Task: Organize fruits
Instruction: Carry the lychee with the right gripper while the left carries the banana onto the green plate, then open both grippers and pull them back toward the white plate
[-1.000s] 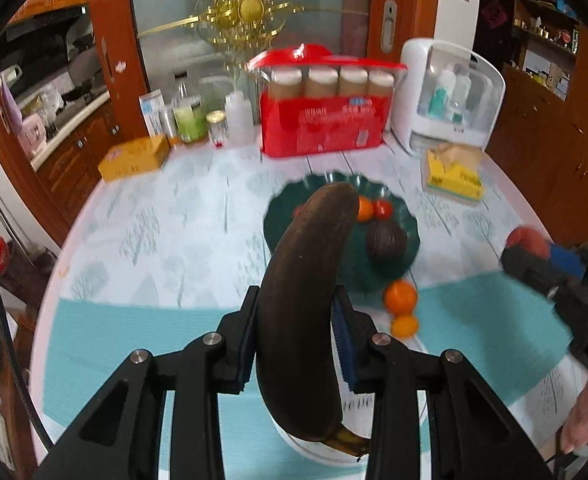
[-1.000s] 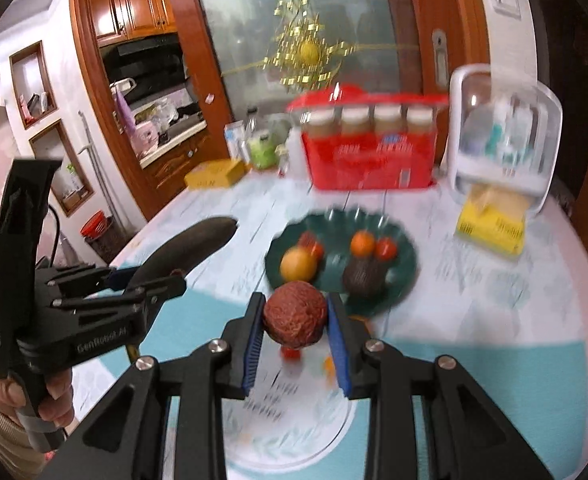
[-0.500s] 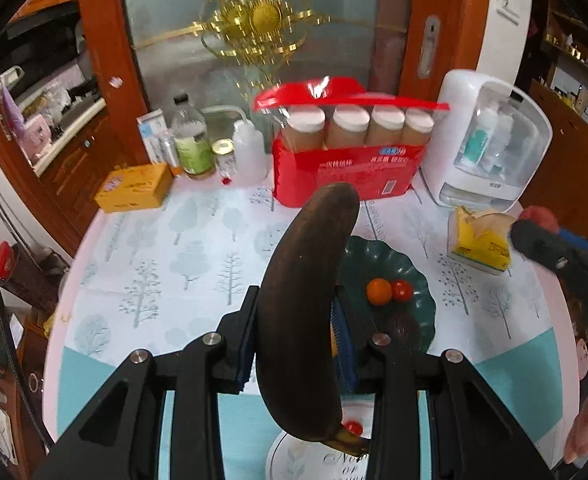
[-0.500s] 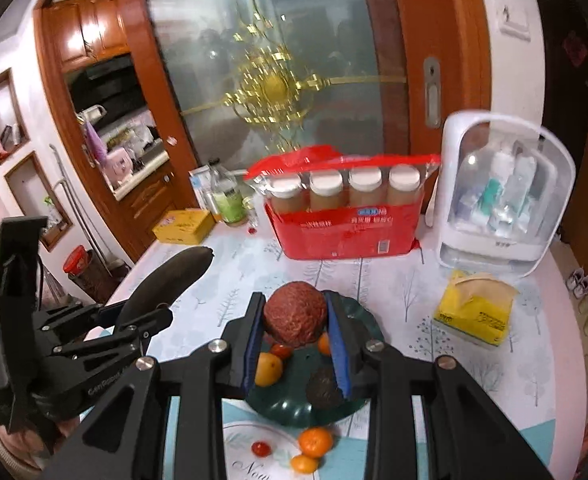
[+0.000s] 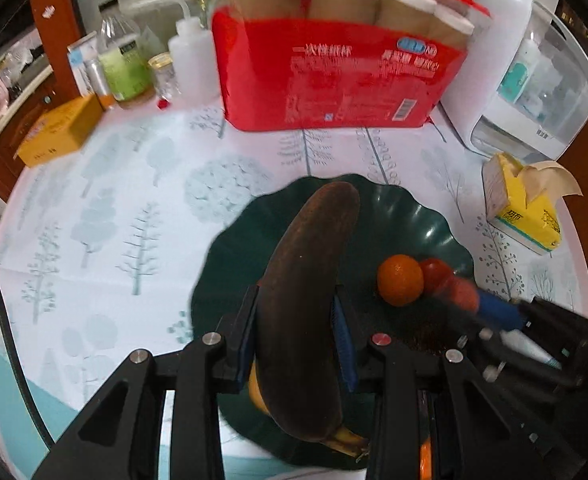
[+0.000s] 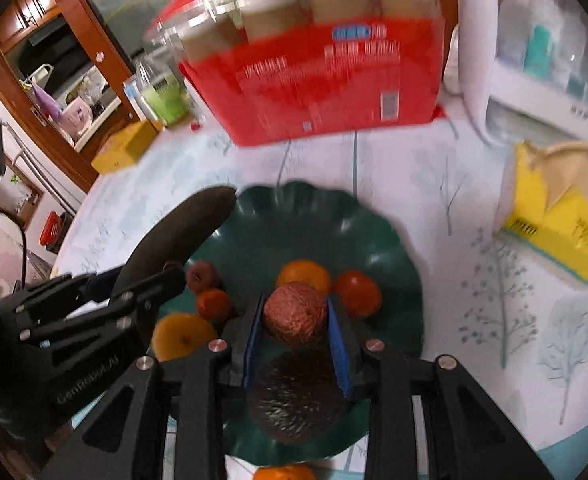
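The left gripper (image 5: 296,344) pinched an overripe, blackened banana (image 5: 308,300) mid-body; likely soft and bruisable. The right gripper (image 6: 296,324) pinched a rough reddish round fruit (image 6: 295,312) above the green plate (image 6: 394,240); seemingly firm.

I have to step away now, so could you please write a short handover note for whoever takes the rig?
Left gripper: shut on the dark banana, above the green plate.
Right gripper: shut on the rough reddish fruit, also above the plate.
In the plate: orange, tomato, avocado and several small fruits.
Done: those fruits plated.
Left: set down both held fruits; one orange fruit lies off the plate's near edge.
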